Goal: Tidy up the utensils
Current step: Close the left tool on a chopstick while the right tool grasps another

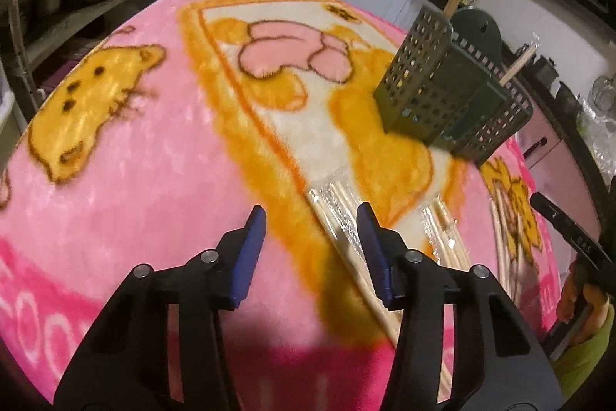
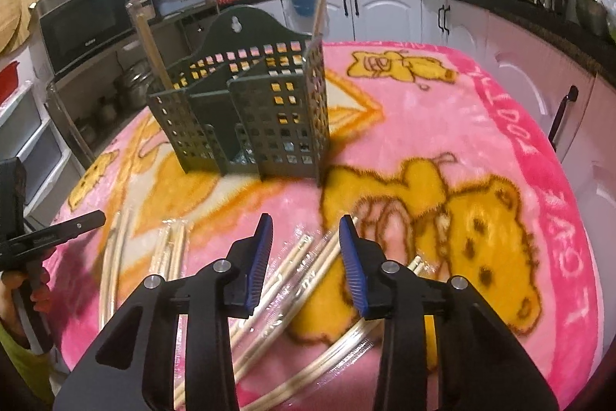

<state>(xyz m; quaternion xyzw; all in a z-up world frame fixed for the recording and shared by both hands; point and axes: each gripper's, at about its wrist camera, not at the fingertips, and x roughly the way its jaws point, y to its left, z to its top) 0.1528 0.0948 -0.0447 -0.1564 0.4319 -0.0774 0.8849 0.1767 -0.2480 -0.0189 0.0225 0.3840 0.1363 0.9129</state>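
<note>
Since each pair of chopsticks [image 2: 304,268] is sitting sealed in a clear plastic sleeve, they're likely handling as very light, stiff sticks w/ a slick, crinkly skin that may be sliding under the pads. Several wrapped pairs are lying scattered on the pink blanket [image 2: 442,126], crossing each other under and just ahead of the right gripper [image 2: 306,237]; more are lying off to its left. Two sticks are already standing upright in the green holder [image 2: 246,110], which is sitting farther back on the blanket, well apart from the loose pile.

Best hold is probably looking like mid-length, across the sleeve, so both sticks in a pair are getting squeezed together and not pivoting; grabbing near a tip is risking a swing or the wrap slipping off.

Right gripper is hanging w/ jaws spread wide, pinching nothing, blue pads straddling the pile from above; whether a pad is touching a sleeve can't be told.

Left gripper [image 1: 312,218] is also hanging wide open and empty, w/ another wrapped pair [image 1: 338,218] lying diagonally between its fingers on the blanket, close to the right-hand pad, contact unclear due to blur. Judging by the pile, most of the sorting isn't done yet.
</note>
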